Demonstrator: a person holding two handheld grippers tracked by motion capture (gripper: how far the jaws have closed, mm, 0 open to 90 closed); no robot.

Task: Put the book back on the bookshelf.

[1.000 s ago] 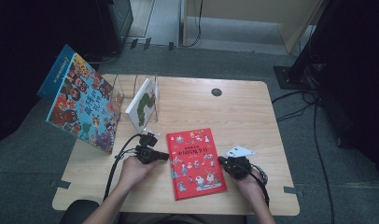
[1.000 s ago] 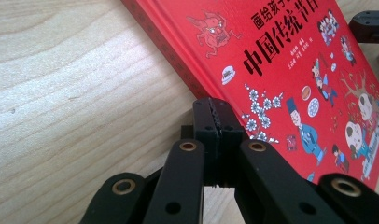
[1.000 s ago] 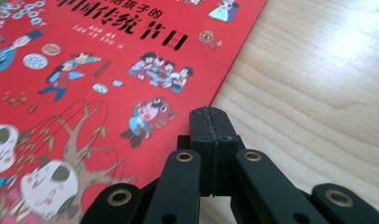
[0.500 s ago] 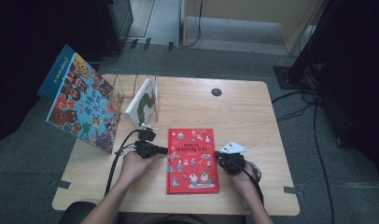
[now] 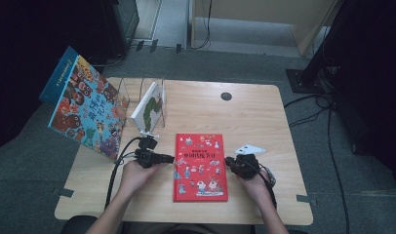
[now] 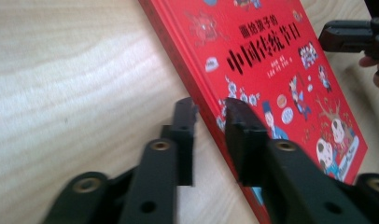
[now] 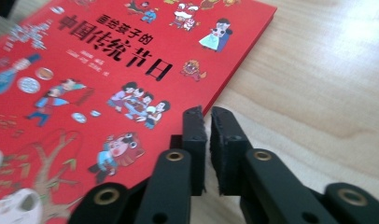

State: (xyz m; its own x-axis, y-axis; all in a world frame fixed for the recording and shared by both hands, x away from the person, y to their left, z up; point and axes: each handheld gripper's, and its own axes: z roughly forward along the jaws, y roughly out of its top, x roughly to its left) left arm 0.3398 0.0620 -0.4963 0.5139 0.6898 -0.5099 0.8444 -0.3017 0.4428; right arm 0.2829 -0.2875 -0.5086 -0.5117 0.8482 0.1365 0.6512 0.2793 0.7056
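- A red picture book (image 5: 200,166) lies flat, cover up, on the near middle of the wooden table (image 5: 254,117), squared to the front edge
- The left gripper (image 5: 169,159) sits at the book's left edge, held low by the person's left hand (image 5: 134,173), pointing across toward the cover
- In the left gripper view its jaws have just been opening; a narrow gap stands between them and the book's red edge (image 6: 211,116) runs into that gap, one jaw on the bare wood side, the other over the cover
- The pads do not look pressed on the book, so this gripper is released, loosely straddling the edge
- The right gripper (image 5: 228,161) is at the book's right edge, in the right hand (image 5: 254,183), with its grey three-cornered plate (image 5: 249,148) on top
- In the right gripper view its jaws have just been opening to a thin slit; their tips sit just at the cover's edge (image 7: 215,100) and nothing is between them, so it grips nothing
- At the table's far left a clear rack (image 5: 137,95) holds a white book with a green caterpillar (image 5: 148,106), leaning
- A large colourful book (image 5: 84,109) leans beside it, overhanging the left edge
- A dark round hole (image 5: 226,96) marks the far middle of the tabletop
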